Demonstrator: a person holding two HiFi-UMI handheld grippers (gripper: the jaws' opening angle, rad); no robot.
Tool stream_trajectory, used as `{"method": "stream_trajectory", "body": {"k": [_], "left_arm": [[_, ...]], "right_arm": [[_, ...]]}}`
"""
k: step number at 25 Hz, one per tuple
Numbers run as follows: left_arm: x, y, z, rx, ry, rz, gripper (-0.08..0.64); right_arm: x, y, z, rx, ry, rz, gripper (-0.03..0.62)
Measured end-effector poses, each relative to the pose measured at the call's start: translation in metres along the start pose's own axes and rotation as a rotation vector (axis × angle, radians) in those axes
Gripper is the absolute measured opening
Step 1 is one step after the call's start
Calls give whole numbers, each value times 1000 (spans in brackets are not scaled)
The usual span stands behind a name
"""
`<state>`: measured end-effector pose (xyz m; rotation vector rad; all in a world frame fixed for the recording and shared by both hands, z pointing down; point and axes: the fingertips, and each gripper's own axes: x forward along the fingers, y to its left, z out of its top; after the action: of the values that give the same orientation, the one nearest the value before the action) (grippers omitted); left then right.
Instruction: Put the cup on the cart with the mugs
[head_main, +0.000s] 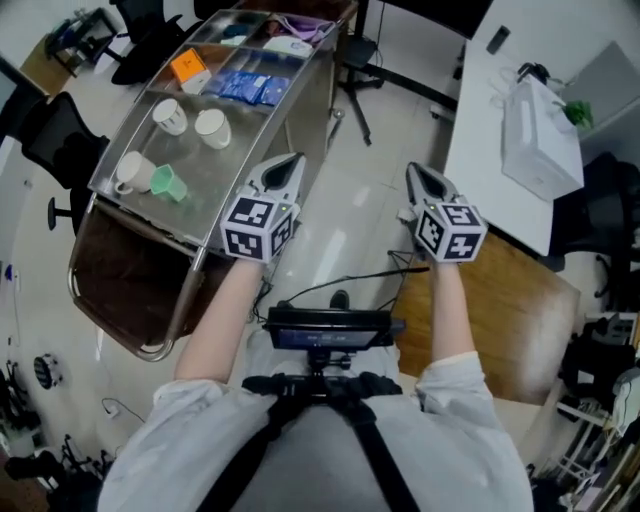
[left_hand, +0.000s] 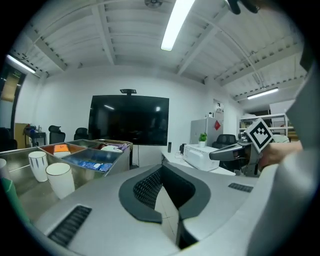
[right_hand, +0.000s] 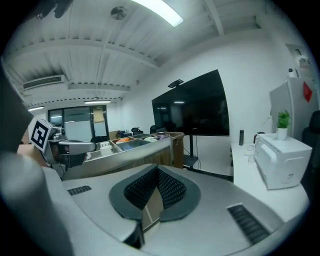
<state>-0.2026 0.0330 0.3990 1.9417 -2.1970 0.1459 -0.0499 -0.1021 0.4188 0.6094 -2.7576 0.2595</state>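
Held the left gripper (head_main: 290, 165) with jaws pressed together tip to tip, pinching nothing and touching nothing; saw only pale floor through the narrow wedge behind the meeting pads in the left gripper view. Held the right gripper (head_main: 418, 176) closed the same way, empty, clear of everything around it. Carried both on bare forearms stretched out from the chest, side by side but apart, pointing away from the body and slightly downward, the left just beside the near right edge of the cart (head_main: 250, 135), the right over open floor between the cart and the white desk (head_main: 490, 110). Noted matte grey moulded shells, black cross-hatched pads (left_hand: 147, 187) set in a V, and a black-and-white marker cube (head_main: 258, 225) on top of each tool. Found the green cup (head_main: 168, 183), small and flared, already on the cart's top near its near left corner, just beside one of the white mugs (head_main: 130, 172); could not tell whether upright or tipped. Saw two more plain cylindrical mugs farther along the same surface, standing close together. Made out brushed steel with raised rims, and at the far end divided compartments holding blue packets (head_main: 245, 85) and an orange box (head_main: 187, 68).
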Motion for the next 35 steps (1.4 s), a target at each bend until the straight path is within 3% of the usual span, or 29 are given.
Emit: {"method": "stream_trajectory", "body": {"k": [6,17,22,35], "left_arm": [[14,-13,-25,-1,34,-23,5],[18,-4,-51,-19,71,1,5],[18,-2,-52,-19,74,3,6],[20,3,-47,-19,65,26,5]], "right_arm": [[-20,-27,-38,57,31,-70,6],[-18,-35,-67,76,72,-101,5],[-15,-32,-69,109,63,-89,5],[-3,-37,-61,68,63,-80,5]]}}
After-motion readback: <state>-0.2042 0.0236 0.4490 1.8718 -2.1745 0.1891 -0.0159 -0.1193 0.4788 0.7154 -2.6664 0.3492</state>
